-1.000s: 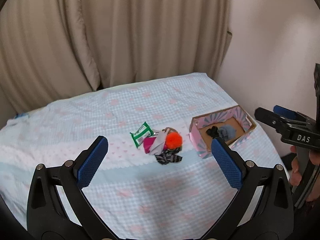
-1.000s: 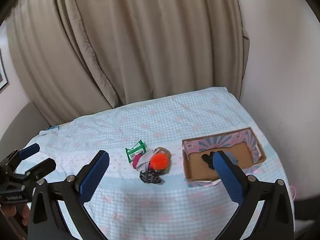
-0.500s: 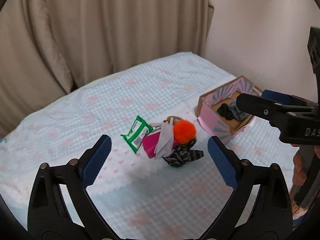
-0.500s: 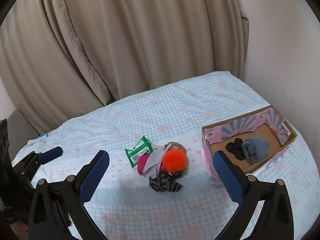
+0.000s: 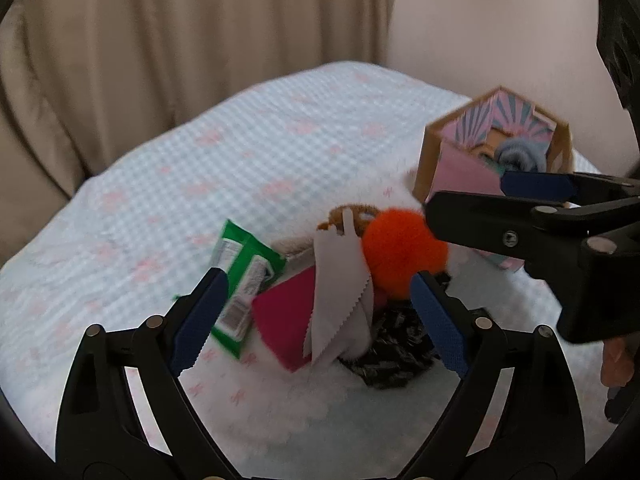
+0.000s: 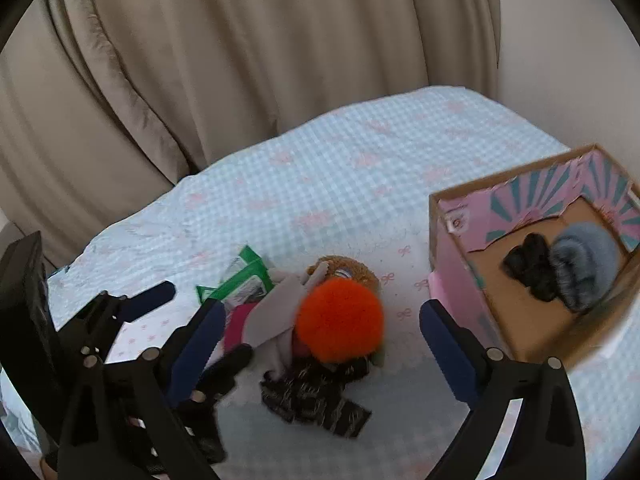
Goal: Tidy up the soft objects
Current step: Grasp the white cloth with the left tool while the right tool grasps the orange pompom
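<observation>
One box [image 6: 460,264], two tongs [image 5: 316,312]

I see a bed [image 6: 360,168] under a blue checked cover. Ahead of my right tongs [image 6: 320,340] lie an orange pompom [image 6: 340,322], green packet [image 6: 244,284] and dark patterned cloth [image 6: 316,400]; the cardboard box [image 6: 456,280] sits just to their right.

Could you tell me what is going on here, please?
A person holds a gripper in each hand over a pile of soft things on a bed. The left gripper and right gripper are both closing, with nothing gripped yet. The pile holds an orange pompom, a grey cloth, a red piece, a dark patterned cloth and a green packet. The box already holds a grey and a black item.
</observation>
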{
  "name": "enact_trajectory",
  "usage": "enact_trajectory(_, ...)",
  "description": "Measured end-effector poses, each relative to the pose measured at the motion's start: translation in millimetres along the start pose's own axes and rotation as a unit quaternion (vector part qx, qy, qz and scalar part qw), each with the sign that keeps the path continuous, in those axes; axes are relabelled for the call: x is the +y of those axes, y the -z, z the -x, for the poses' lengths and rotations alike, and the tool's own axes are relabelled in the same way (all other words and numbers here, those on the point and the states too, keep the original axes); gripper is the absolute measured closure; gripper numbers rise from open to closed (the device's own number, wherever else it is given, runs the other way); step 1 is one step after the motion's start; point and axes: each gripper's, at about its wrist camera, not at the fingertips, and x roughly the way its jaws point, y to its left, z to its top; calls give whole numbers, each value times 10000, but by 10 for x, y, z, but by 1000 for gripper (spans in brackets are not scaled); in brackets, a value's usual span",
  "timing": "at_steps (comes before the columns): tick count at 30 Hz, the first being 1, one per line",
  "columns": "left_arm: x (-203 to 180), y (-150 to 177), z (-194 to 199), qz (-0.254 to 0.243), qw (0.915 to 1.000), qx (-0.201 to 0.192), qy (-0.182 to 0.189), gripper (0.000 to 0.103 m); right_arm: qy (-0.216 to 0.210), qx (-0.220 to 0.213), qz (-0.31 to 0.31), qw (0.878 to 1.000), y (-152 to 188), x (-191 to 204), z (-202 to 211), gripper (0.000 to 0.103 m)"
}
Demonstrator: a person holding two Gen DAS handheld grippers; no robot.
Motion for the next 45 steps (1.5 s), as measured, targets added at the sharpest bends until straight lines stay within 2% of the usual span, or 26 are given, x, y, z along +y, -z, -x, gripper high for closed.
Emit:
enact_trajectory(2, 1, 44, -175, -53, 9999, 78, 120, 22, 53, 49, -24, 10000, 35, -33, -141, 11)
enact_trajectory(6, -30, 133, -423, -169, 9994, 176, 237, 29, 61, 184, -212, 9996, 129, -111, -399, 17)
enact_trajectory(8, -20, 159, -514, -150, 9991, 229, 310, 39, 68, 213, -254, 9994, 163, -133, -480, 20)
enact_trajectory(12, 13, 184, -570, -20, 9983, 200, 549, 51, -18, 328, -405, 9986, 221, -176, -649, 36)
enact_trajectory(14, 0, 168, -569, -33, 9980, 199, 607, 71, -64, 385, -425, 9983, 242, -182, -700, 44)
enact_trajectory(17, -27, 150, -595, -86, 9977, 253, 617, 86, -130, 407, -380, 9984, 257, -172, -719, 56)
enact_trajectory(19, -13, 154, -610, -20, 9973, 275, 683, 91, -133, 447, -340, 9983, 253, -166, -762, 66)
enact_trajectory(26, 108, 148, -574, 348, 9963, 301, 725, 95, -153, 416, -289, 9986, 234, -149, -765, 70)
enact_trajectory(34, 199, 48, -360, 454, 9968, 260, 609, 95, -179, 299, -378, 9987, 126, -137, -611, 72)
enact_trajectory(45, 277, -208, 205, 689, 9968, 76, 396, 95, -283, -54, -398, 9988, -130, -49, -78, 73)
